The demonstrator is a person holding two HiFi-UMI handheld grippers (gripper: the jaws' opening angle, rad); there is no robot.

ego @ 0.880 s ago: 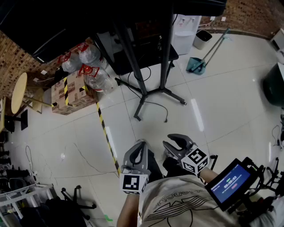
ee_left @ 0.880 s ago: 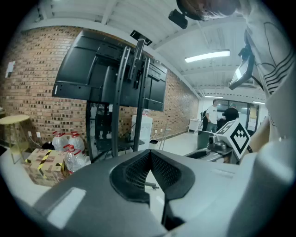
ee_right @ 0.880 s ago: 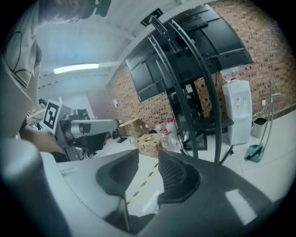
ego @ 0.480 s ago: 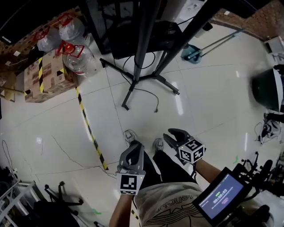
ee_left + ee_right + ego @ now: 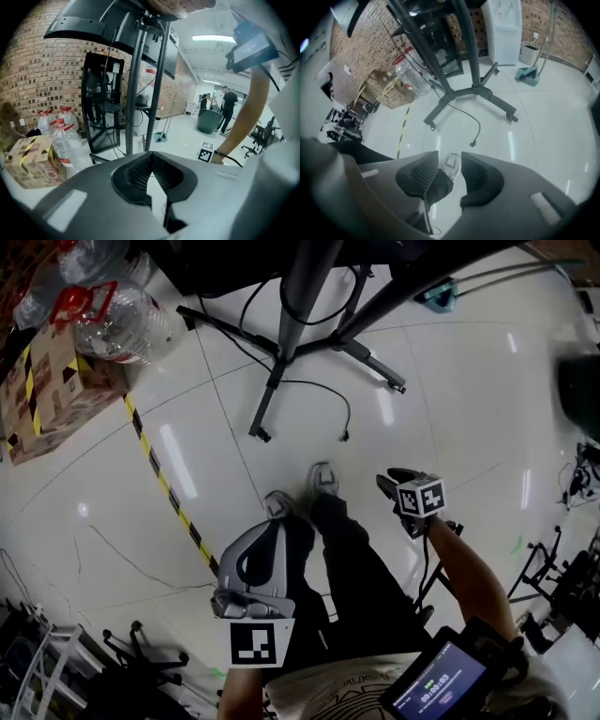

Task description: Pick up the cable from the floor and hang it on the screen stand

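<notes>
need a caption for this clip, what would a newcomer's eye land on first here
The black screen stand dominates the top of the head view, legs spread over the white floor. A loose black cable curls beside those legs, ahead of the person's shoes, and a yellow-black tape line runs diagonally at left.

We're in a lab/workshop-type space: brick walls [image 5: 42,70], glossy tile floor [image 5: 450,427] w/ hazard tape [image 5: 164,479], screen stand [image 5: 302,287], water jugs [image 5: 112,320] on a cardboard box [image 5: 47,390].
</notes>
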